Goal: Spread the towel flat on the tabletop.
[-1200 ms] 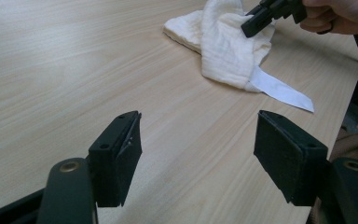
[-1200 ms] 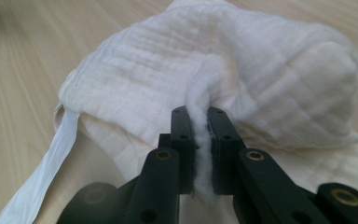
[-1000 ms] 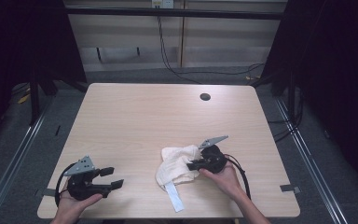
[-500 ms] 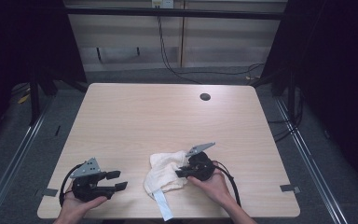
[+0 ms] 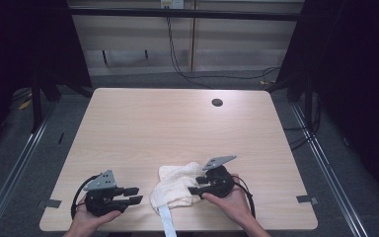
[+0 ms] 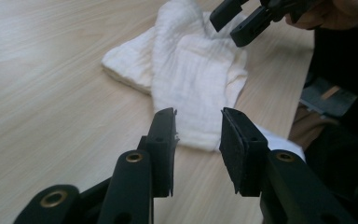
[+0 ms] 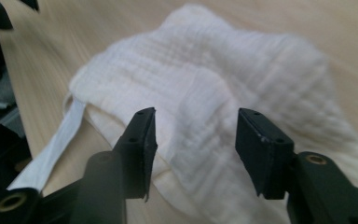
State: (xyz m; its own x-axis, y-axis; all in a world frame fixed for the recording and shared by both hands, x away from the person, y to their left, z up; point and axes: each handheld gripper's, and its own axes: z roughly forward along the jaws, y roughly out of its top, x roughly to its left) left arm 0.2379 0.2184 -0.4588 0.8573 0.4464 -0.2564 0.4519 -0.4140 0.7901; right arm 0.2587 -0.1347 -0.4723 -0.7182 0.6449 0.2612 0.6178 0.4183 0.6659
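While white cloth (image 5: 177, 185) lies btwn both, right hand-held gripper (image 5: 193, 189) just opened over it, left hand-held gripper (image 5: 134, 194) closing, empty.

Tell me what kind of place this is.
Probably a lab or recording workspace, not a home: a bare wooden table with a cable hole, loose cables on the floor behind, and dark curtains at the sides.

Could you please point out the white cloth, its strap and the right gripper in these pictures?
white cloth (image 5: 175, 185), high view, middle of the crumpled heap.
strap (image 7: 51, 149), right gripper view, midway along the flat band.
right gripper (image 7: 193, 140), right gripper view, gap between its open jaws.
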